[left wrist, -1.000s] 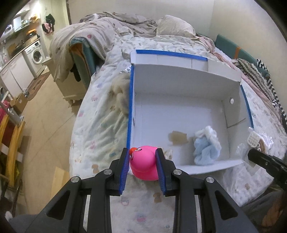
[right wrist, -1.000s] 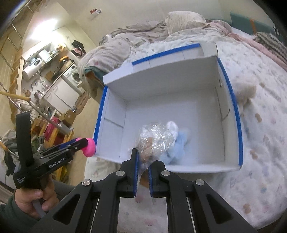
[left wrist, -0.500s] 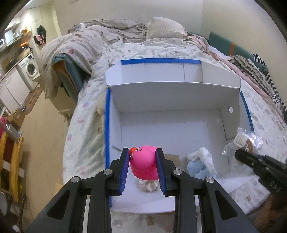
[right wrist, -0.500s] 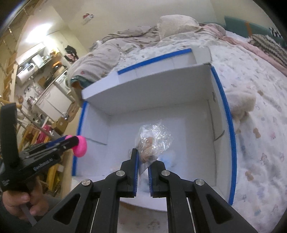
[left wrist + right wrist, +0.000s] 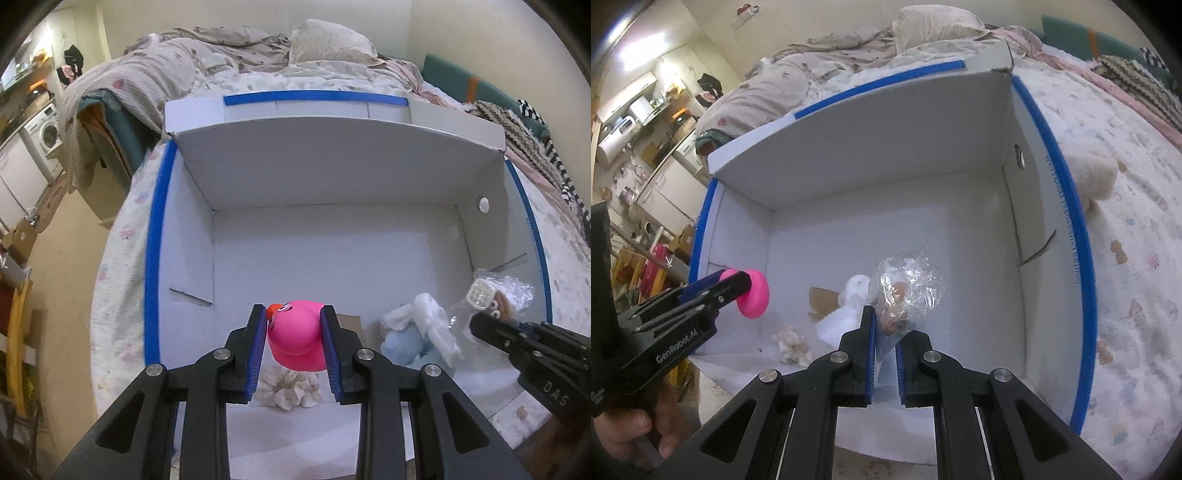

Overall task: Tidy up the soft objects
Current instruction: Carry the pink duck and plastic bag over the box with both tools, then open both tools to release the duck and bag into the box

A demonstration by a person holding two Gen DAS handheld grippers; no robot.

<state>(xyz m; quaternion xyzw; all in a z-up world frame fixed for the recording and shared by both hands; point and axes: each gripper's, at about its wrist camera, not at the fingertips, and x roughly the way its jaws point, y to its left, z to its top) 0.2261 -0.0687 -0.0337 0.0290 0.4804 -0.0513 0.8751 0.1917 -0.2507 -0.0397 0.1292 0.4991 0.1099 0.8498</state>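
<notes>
My left gripper (image 5: 294, 326) is shut on a pink rubber duck (image 5: 295, 338) and holds it over the near left of an open white box with blue-taped edges (image 5: 332, 155). My right gripper (image 5: 885, 323) is shut on a clear plastic bag with a small brown toy inside (image 5: 908, 288), held over the box's near right; the bag also shows in the left wrist view (image 5: 495, 295). On the box floor lie a light blue and white plush (image 5: 417, 332) and a small cream fluffy item (image 5: 288, 391).
The box sits on a bed with a patterned white quilt (image 5: 1137, 229). A cream plush (image 5: 1097, 177) lies on the quilt right of the box. Rumpled blankets and a pillow (image 5: 325, 40) are at the far end. The floor and a washing machine (image 5: 48, 133) are to the left.
Both grippers have moved forward and lower over the box with their loads. The duck and the bag now hang inside the box's opening.
</notes>
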